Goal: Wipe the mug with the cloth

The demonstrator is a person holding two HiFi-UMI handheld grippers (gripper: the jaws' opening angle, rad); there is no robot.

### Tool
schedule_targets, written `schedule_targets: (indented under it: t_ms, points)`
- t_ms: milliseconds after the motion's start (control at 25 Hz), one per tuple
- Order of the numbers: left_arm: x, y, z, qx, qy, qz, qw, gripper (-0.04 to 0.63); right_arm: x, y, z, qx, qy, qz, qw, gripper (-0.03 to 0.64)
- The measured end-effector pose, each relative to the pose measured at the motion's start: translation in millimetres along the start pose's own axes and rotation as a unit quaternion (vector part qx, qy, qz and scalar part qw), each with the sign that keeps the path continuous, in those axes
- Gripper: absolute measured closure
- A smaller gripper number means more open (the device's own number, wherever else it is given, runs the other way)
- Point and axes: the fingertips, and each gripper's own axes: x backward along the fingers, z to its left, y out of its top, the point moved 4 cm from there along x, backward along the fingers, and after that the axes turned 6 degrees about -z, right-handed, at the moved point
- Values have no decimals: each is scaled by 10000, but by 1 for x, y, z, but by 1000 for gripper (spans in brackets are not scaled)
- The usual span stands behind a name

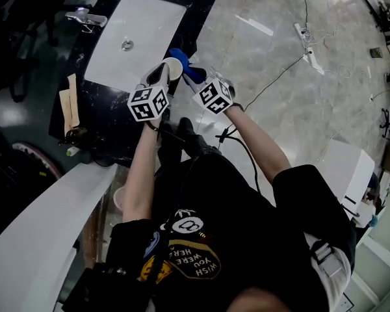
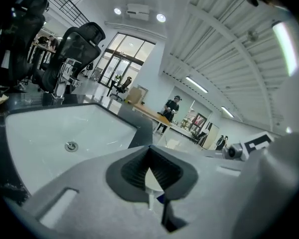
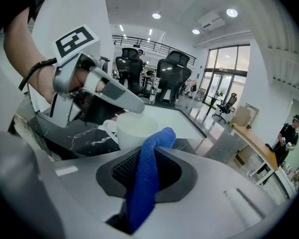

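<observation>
A white mug (image 1: 174, 68) hangs over the edge of the black counter (image 1: 110, 109), gripped by my left gripper (image 1: 164, 72). In the left gripper view the jaws of that gripper (image 2: 152, 176) are shut on a thin white part of the mug (image 2: 151, 182). My right gripper (image 1: 196, 78) is shut on a blue cloth (image 1: 184, 62), whose free end lies against the mug's far side. In the right gripper view the cloth (image 3: 145, 180) runs up between the jaws of the right gripper (image 3: 148, 168) to the mug (image 3: 134, 129), which the left gripper (image 3: 107, 91) holds from above.
A white sink basin (image 1: 140, 25) with a drain (image 1: 127, 44) is set in the counter, and a chrome tap (image 1: 86, 18) stands at its far left. Wooden strips (image 1: 69, 106) lie on the counter's left. Cables and a power strip (image 1: 303, 34) cross the marble floor on the right.
</observation>
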Motion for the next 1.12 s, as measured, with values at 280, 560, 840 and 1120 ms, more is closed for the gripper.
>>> schedule_targets:
  t_ms: [280,560,840,1120]
  points:
    - [5,-1,1,228,134,-224,9994,591,24,10,53,154,308,-253,9991,552]
    - [4,-3,-4,220,100,-181,9995,592,9,-9,-7,-209,-355,69,9991,553]
    - [6,-4,-5,496,98,-360,9981,591,0,-7,9,345,-44,24,9994,552]
    - [4,-2,-3,538,114,-354,9979,591,12,-26,21,393,55,88,9992,554]
